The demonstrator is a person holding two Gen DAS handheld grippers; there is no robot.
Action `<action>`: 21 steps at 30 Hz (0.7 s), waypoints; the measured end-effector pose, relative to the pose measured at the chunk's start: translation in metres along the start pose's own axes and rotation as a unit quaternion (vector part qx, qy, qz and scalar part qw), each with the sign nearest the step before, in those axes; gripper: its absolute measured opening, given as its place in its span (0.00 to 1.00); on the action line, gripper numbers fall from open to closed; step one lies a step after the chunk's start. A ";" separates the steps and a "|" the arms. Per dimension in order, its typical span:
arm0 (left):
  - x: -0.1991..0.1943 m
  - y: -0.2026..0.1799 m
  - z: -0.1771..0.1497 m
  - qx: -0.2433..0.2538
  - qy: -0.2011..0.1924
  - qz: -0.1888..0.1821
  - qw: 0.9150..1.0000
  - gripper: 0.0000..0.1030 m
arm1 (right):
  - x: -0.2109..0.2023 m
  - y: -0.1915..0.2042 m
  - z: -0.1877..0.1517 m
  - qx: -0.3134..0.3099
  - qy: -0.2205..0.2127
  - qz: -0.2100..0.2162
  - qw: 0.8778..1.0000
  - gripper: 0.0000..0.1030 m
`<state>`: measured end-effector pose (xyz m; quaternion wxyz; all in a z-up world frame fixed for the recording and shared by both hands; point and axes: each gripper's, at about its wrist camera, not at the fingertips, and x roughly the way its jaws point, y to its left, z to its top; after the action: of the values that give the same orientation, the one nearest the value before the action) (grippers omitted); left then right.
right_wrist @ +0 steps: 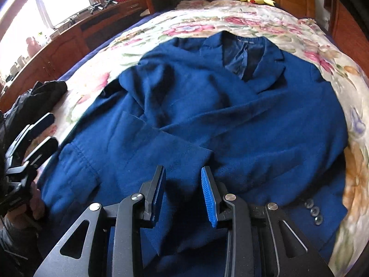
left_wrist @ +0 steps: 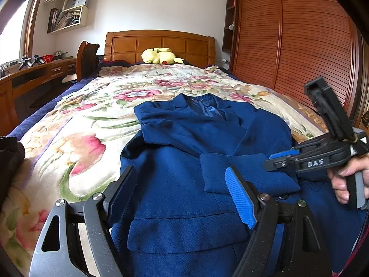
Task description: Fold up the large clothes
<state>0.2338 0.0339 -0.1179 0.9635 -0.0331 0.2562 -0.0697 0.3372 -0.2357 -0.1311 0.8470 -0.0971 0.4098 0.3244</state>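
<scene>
Left hand-held gripper [left_wrist: 182,194] hangs wide open over the blue jacket [left_wrist: 207,152], right hand-held gripper [right_wrist: 183,191] gapes too, gripping nothing; jacket lies lengthwise on the bed [left_wrist: 92,106], collar toward the headboard [left_wrist: 159,43]

Daylight is being let in by a window [left_wrist: 11,34] beside a wooden desk [left_wrist: 34,73]; louvred wardrobe doors [left_wrist: 299,41] are being lit.
</scene>
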 end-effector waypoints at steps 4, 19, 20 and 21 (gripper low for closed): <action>0.000 0.000 0.000 0.000 0.000 0.000 1.000 0.77 | 0.010 -0.005 0.005 0.019 0.001 0.003 1.000 0.32; -0.001 0.000 0.000 0.000 -0.001 0.000 1.000 0.77 | 0.019 -0.007 -0.002 0.029 0.000 -0.001 1.000 0.30; -0.001 0.000 0.001 0.000 -0.003 -0.001 1.000 0.77 | 0.017 -0.004 -0.003 0.022 -0.001 0.004 1.000 0.21; -0.002 -0.001 0.001 0.001 -0.007 -0.002 1.000 0.77 | 0.012 0.001 -0.005 0.013 -0.004 0.007 1.000 0.20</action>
<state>0.2322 0.0335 -0.1162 0.9651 -0.0336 0.2496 -0.0717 0.3396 -0.2315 -0.1434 0.8473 -0.0825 0.4115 0.3255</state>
